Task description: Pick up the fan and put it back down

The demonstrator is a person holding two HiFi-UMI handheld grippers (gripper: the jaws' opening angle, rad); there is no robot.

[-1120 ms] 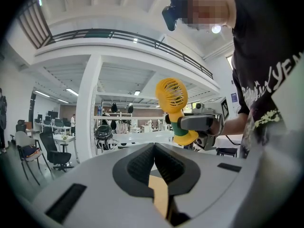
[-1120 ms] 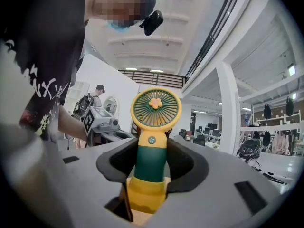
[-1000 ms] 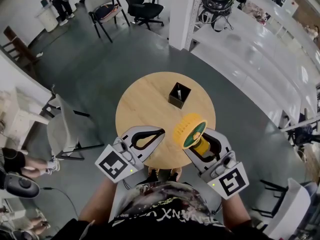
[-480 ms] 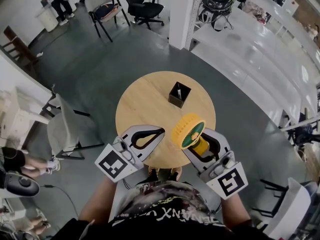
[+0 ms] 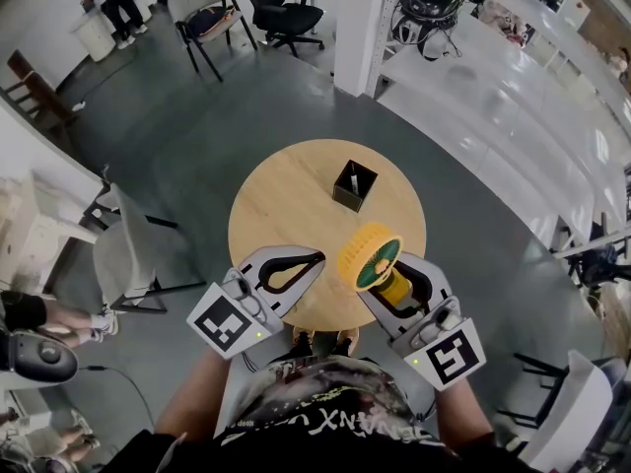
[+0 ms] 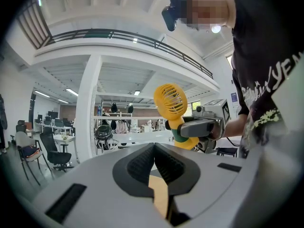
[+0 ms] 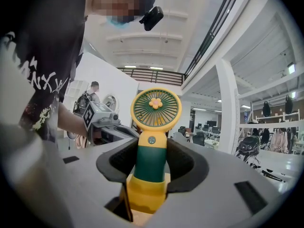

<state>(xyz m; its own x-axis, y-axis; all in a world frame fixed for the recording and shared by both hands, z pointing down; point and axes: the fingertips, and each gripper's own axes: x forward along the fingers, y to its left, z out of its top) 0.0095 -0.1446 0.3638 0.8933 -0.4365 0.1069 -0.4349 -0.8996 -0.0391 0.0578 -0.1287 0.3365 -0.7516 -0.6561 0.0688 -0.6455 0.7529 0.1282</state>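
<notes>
Non-task stuff: round light-wood table (image 5: 286, 200) mid-frame on a grey concrete floor (image 5: 197, 126). A small black square open-top box (image 5: 354, 186) sits on it, right of centre, toward the far edge. Something pale and thin is inside, possibly a card, too small to tell. A light grey padded chair (image 5: 120, 256) stands left of the table. A tan armchair on black legs (image 5: 202, 20) and a black swivel office chair (image 5: 276, 8) are side by side well beyond it. A white square pillar (image 5: 360, 28) rises past the table. Long glossy white benches (image 5: 513, 116) run along the right, with a black round device (image 5: 429, 3) on the far end
</notes>
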